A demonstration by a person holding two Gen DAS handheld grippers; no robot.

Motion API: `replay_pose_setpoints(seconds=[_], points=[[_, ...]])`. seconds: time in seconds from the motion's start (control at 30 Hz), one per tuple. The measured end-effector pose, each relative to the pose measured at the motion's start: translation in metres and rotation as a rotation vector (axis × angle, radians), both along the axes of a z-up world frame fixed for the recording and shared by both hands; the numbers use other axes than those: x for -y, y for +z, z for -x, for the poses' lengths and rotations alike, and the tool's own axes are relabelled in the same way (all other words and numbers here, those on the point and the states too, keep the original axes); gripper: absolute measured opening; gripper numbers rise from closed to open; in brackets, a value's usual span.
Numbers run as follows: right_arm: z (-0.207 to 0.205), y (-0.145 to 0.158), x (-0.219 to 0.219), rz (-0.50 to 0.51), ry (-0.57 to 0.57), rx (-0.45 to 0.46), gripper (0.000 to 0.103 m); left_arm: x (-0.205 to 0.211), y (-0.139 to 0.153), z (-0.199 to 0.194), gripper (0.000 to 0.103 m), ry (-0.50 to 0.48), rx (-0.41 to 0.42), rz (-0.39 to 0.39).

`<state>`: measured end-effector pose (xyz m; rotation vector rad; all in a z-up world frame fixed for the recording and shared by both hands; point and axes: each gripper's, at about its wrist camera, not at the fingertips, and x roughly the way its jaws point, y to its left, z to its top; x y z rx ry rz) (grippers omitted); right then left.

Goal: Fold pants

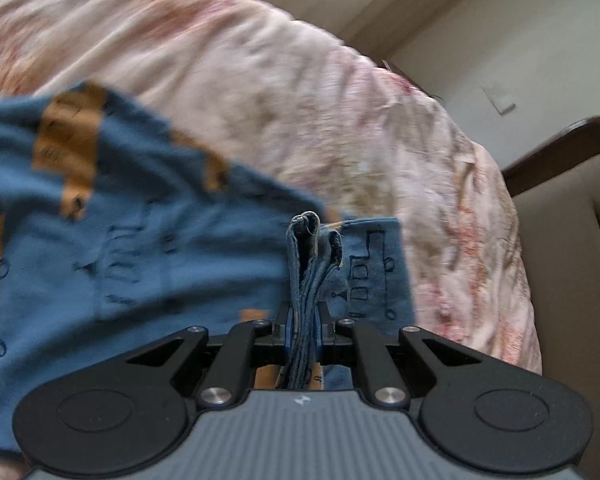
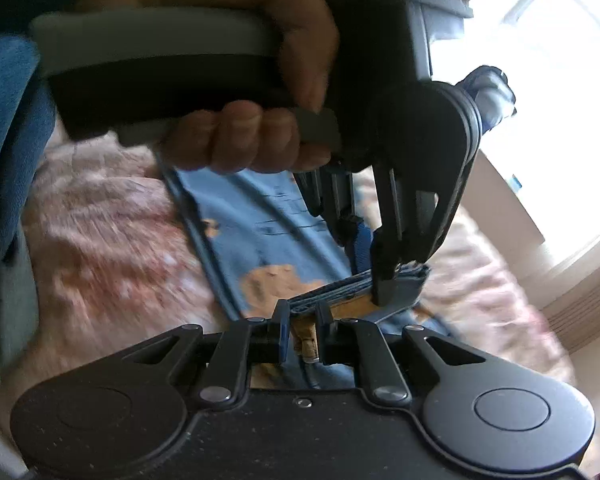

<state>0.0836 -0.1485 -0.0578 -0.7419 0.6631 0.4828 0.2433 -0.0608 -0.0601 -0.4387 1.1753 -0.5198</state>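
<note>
You are mid-fold, both tools clamped on the same bunched edge of the blue pants (image 1: 148, 248); your left gripper (image 1: 303, 320) pinches several stacked layers, and your right gripper (image 2: 303, 320) bites that edge just beside it, under your left hand (image 2: 260, 92). The pants lie on the floral bedspread (image 1: 300, 92), their long axis running away from the held edge; next, I judge, you lay that edge down squarely and only then release.

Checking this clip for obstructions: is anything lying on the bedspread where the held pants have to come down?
Nothing visible. Both tools, left and right, grip the blue pants; the floral bedspread around them looks bare.
</note>
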Motion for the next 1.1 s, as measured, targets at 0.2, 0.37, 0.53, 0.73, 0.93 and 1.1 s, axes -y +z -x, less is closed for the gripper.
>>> replay_pose_setpoints(seconds=[0.2, 0.37, 0.53, 0.73, 0.93, 1.1], points=[[-0.003, -0.018, -0.006, 0.042, 0.006, 0.003, 0.020, -0.021, -0.030, -0.009, 0.011, 0.046, -0.099, 0.091], [-0.008, -0.034, -0.013, 0.068, 0.017, -0.001, 0.022, -0.020, -0.033, -0.007, 0.011, 0.038, -0.092, 0.082], [0.004, -0.034, -0.019, 0.085, 0.025, 0.013, 0.023, -0.020, -0.033, -0.007, 0.012, 0.044, -0.095, 0.081], [0.005, -0.032, -0.015, 0.082, 0.025, 0.013, 0.023, -0.021, -0.033, -0.007, 0.012, 0.051, -0.102, 0.083], [0.006, -0.033, -0.016, 0.081, 0.025, 0.013, 0.023, -0.021, -0.033, -0.007, 0.012, 0.049, -0.102, 0.082], [0.006, -0.032, -0.013, 0.075, 0.028, 0.012, 0.023, -0.021, -0.029, -0.005, 0.010, 0.050, -0.095, 0.074]])
